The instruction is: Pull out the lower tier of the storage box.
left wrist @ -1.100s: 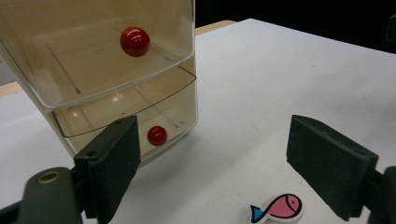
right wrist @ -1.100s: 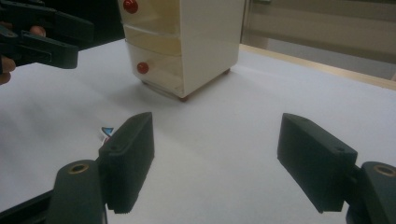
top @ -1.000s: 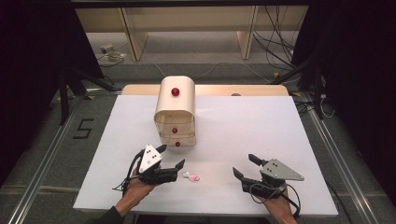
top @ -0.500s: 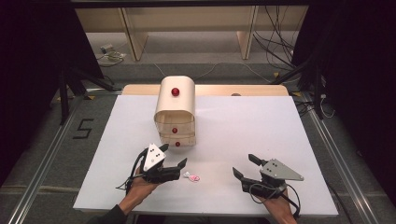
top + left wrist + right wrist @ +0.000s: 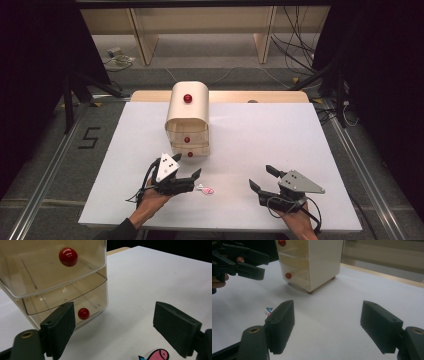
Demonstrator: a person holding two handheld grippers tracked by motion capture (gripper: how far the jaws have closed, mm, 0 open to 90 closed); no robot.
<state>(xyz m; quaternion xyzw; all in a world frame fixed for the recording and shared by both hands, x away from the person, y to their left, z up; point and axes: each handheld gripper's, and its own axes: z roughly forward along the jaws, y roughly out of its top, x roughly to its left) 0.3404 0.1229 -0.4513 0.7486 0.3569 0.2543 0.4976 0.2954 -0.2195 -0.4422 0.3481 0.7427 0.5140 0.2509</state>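
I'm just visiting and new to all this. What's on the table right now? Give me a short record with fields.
Surface: white table
Main item: small cream drawer unit with red knobs, standing upright
Small item: pink fish-shaped piece, lying flat on the table
Left claw: open, just beside the fish piece, not touching it
Right claw: open, holding nothing, apart from both items
Drawers: the lower ones look clear-fronted; no contents visible

The pink fish sticker (image 5: pixel 157 356) is cut off by the bottom edge.

Bright table, dark surroundings, soft near-field blur
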